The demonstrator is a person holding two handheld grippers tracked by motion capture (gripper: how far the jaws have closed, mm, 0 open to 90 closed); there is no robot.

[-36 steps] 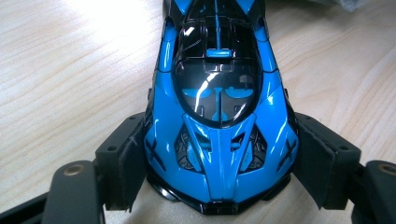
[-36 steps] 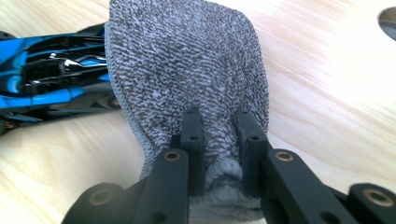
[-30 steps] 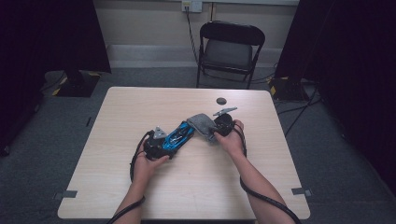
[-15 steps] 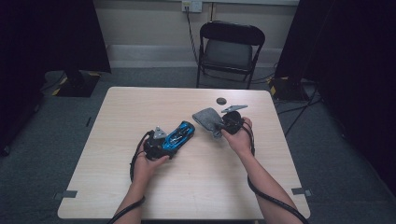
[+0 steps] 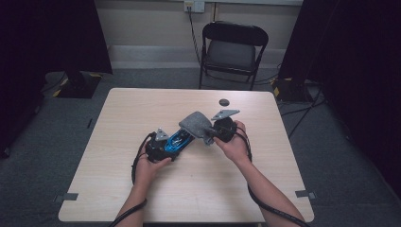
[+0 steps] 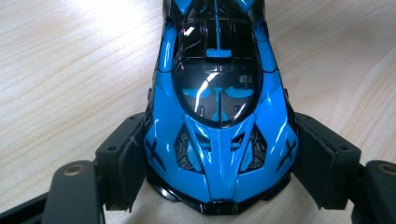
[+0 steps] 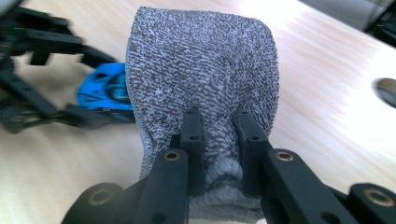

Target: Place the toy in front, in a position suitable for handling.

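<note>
1. One blue toy car, one grey cloth, two grippers, all at mid-table.
2. Left gripper: jaws clamped on the car's sides near one end, pads pressed to the bodywork; the car sits on the table.
3. Right gripper: jaws pinched tight on a fold of the grey cloth, which stands up ahead of them.
4. In the high view the cloth covers the car's far end, between the left gripper and the right gripper.
5. One small dark round thing lies on the table beyond the right gripper, well apart.
6. One black folding chair stands behind the table; one wall socket above it.
</note>
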